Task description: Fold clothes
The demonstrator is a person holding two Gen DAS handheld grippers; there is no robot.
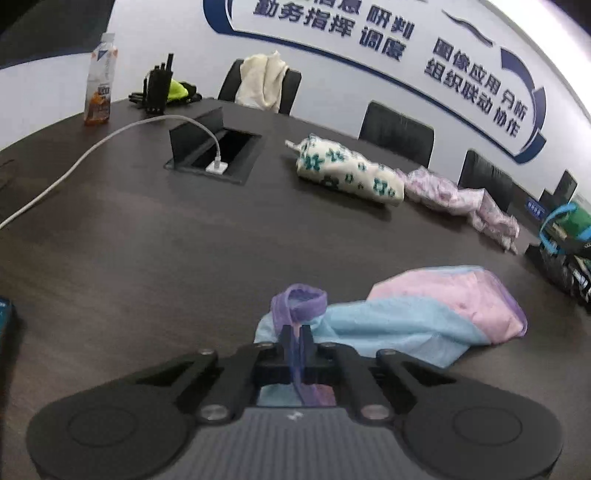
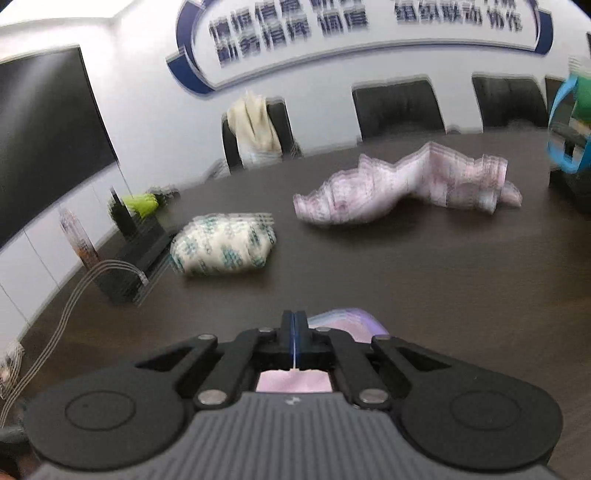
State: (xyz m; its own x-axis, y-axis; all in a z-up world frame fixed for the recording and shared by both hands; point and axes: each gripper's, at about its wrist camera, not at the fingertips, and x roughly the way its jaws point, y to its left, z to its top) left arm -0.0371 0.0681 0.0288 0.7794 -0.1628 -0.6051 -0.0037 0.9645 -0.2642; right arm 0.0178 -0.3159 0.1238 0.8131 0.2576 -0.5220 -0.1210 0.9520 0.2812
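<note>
Both claws clamped on garment

Right wrist view smeared by motion blur: wall lettering unreadable, floral bundle and bottle ghosted. Pastel garment mostly hidden behind right claw. Left view: bag cut by right edge, blue object cut by left edge, bottle label illegible.

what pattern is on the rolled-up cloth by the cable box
White with green flower-like prints; clearest in the left wrist view.
</note>
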